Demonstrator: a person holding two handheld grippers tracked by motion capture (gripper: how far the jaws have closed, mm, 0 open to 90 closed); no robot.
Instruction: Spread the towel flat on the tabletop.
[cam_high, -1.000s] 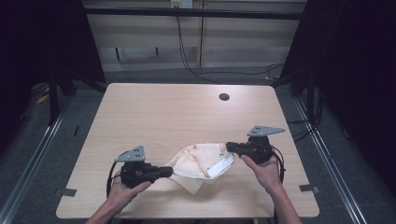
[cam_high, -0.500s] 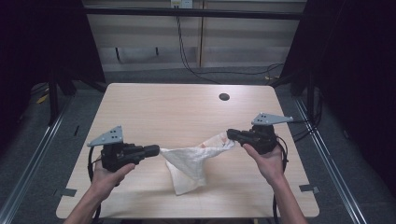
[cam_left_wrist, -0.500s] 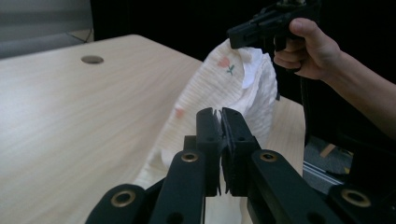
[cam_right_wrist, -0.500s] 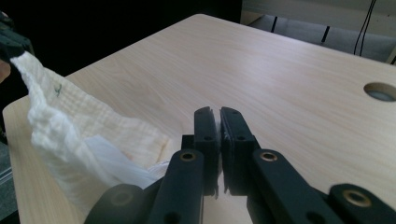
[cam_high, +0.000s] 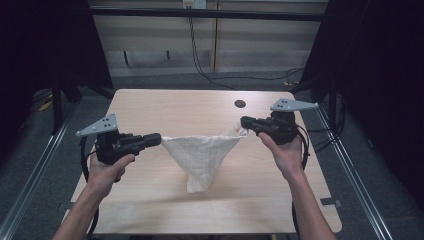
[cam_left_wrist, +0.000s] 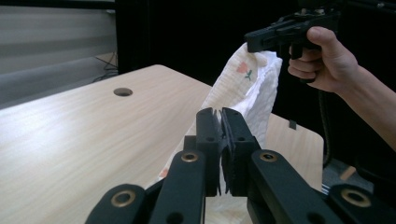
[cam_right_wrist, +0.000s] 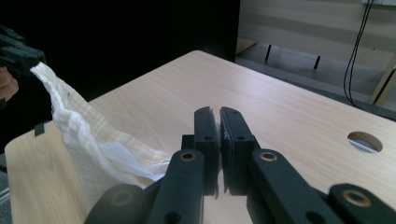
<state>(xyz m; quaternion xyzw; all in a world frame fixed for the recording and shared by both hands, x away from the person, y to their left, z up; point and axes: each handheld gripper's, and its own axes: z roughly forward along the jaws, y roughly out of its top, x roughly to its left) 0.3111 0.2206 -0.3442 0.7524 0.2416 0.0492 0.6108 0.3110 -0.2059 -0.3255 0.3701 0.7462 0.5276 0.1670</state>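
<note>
The wooden table (cam_high: 165, 107) spans the middle of the high view, its pale top running from the frame's centre down to the lower edge. A person's forearms come in from the bottom corners, one at lower left, one at lower right.

Above the table's centre hangs the white cloth (cam_high: 202, 155), stretched by two corners into a downward-pointing triangle; its top edge runs nearly level across the middle of the frame, and its lowest fold sags toward the tabletop just below centre. In the left gripper view the cloth shows a small flower print near its upper corner.

The left gripper (cam_high: 157, 139), at centre left of the high view, has its jaws clamped together on one corner of the cloth. The right gripper (cam_high: 244, 122), at centre right and slightly higher in the frame, pinches the opposite corner in the same way. In each gripper view the two black jaws stand pressed together with thin fabric between them.

A small round hole (cam_high: 240, 104) sits in the tabletop at upper centre right.
</note>
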